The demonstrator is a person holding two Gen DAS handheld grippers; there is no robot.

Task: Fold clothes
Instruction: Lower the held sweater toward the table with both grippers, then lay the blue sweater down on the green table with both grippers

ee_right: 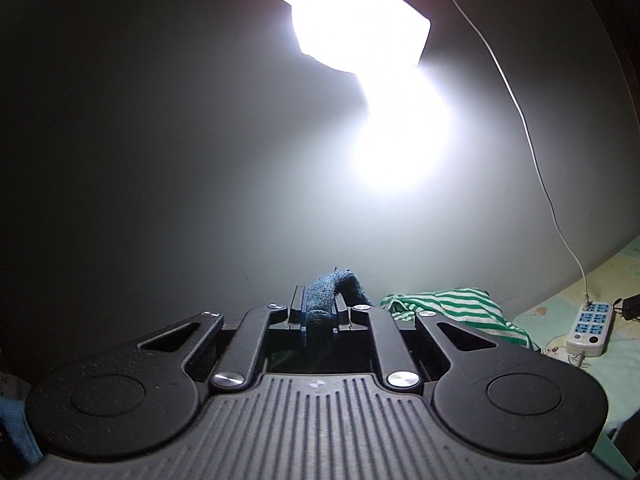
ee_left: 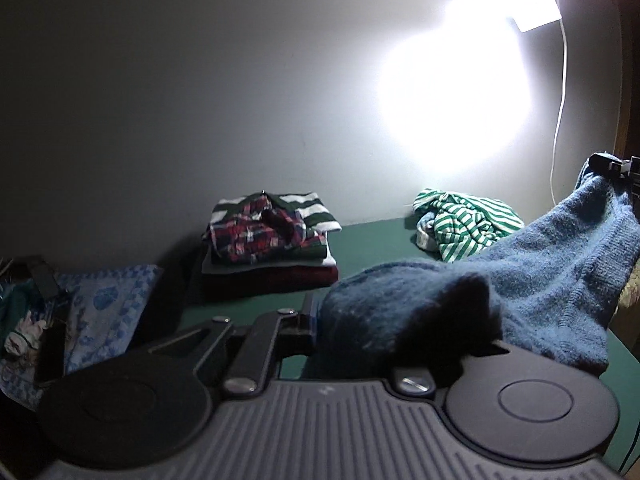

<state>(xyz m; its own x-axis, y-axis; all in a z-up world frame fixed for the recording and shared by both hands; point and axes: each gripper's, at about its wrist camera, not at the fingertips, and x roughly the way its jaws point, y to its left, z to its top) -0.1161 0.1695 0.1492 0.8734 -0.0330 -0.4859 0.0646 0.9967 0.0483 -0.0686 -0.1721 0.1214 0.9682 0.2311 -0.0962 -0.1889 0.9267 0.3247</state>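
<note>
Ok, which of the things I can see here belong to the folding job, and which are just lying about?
Part of the job:
- blue knit sweater, held by both the left gripper and the right gripper
- green striped garment, crumpled, unfolded
- folded stack with the plaid shirt on top
- green table

Lying about:
- lamp and its white cord
- power strip
- blue patterned pillow

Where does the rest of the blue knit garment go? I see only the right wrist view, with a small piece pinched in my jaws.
Observer: In the left wrist view, the blue knit garment hangs from the right gripper down to the left gripper, which is shut on its other end.
Operator: Is there any finished pile?
Observer: Yes, a folded stack lies on the green surface, left of the striped green garment.
</note>
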